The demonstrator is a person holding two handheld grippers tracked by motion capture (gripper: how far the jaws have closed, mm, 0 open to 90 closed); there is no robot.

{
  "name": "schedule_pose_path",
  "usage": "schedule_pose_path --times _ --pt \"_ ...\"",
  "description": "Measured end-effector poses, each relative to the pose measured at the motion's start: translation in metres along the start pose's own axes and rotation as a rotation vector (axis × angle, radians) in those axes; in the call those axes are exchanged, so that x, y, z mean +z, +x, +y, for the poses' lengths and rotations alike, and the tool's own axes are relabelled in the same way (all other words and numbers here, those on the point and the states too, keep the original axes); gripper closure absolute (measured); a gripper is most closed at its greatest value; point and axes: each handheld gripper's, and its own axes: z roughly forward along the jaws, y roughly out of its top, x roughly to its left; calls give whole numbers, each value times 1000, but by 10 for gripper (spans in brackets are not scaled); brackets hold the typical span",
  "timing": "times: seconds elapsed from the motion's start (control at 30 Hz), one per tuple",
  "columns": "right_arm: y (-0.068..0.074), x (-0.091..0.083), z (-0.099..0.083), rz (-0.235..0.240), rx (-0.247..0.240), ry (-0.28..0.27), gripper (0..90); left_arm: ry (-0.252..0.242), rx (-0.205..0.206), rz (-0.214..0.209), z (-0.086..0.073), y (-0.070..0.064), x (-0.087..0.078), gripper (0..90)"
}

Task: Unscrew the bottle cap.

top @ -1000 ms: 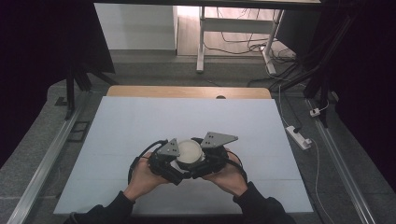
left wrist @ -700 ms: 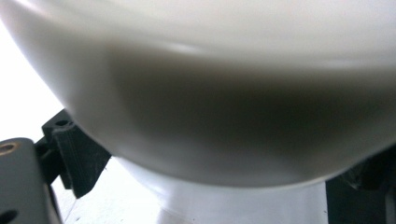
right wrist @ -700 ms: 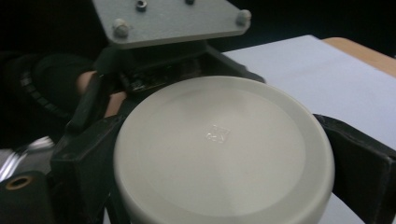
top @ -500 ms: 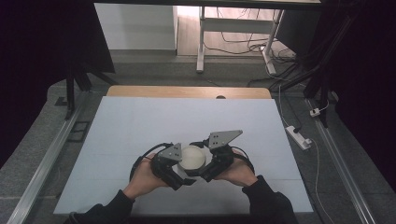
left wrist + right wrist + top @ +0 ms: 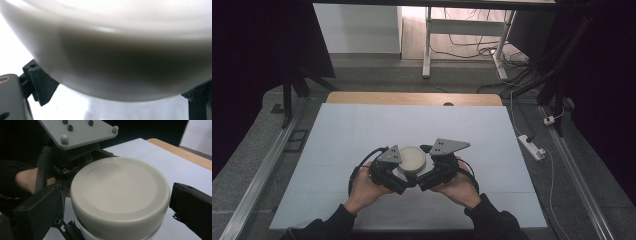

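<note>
**Both grippers at the jar, lid not yet off**

We have a white jar (image 5: 412, 160) with a broad off-white lid (image 5: 119, 188) standing near the front middle of the white table (image 5: 342, 130), between our two hands. Our left gripper (image 5: 398, 176) comes at it from the left, low on the body; in the left gripper view the jar's rounded wall sits right against the camera, with a black jaw showing at each lower corner, so we judge the jaws straddle the body, though we cannot tell whether they press on it. Our right gripper (image 5: 115, 210) stands with its jaws spread either side of the lid: the left jaw looks touching or nearly so, while the other stands just clear of the rim, so it has no hold yet.

As we judge it, the work is opening the jar, and we are early in it. The approach is done. Still ahead: closing the right jaws on the lid, steadying the body with the left, twisting, and lifting off. The lid sits flat and fully seated.
</note>
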Motion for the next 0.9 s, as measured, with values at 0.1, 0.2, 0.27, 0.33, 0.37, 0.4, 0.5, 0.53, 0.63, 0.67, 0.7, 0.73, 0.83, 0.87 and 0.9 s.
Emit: schedule_pose_path --times 0.1,0.2,0.27,0.33,0.37,0.4,0.5,0.53,0.63,0.67,0.7,0.73,0.83,0.87,0.9 --pt "4 4 -1 -36 9 -5 0 2 -3 4 1 -1 0 77" --pt "5 5 -2 -68 34 -13 11 12 2 9 2 -4 3 77" --pt "3 5 -4 -64 57 -26 56 12 2 14 2 -5 4 77" --pt "2 6 -5 -62 66 -26 60 17 -2 17 3 -6 6 77" --pt "2 6 -6 -64 65 -25 61 19 -2 15 3 -6 6 77" --pt "3 6 -6 -70 59 -24 64 21 -2 13 3 -6 6 77" --pt "3 4 -4 -67 37 -20 72 19 3 -2 2 -5 5 77" --pt "2 4 -4 -54 35 -19 72 20 9 -11 3 -5 5 77" --pt "-2 1 -3 1 32 -17 72 12 24 -49 3 -4 3 77" --pt "-3 0 -3 20 32 -18 73 7 28 -66 3 -4 3 77" --pt "-4 -1 -3 40 30 -20 73 6 35 -82 3 -3 2 77" --pt "-6 -2 -2 58 23 -17 73 5 44 -92 3 -3 2 77" --pt "-9 -5 -2 116 11 -16 73 5 66 -127 4 -4 1 77" --pt "-10 -6 -2 134 7 -17 73 5 66 -127 4 -4 1 77" --pt "-11 -7 -1 148 5 -16 73 7 80 -139 4 -4 0 77"
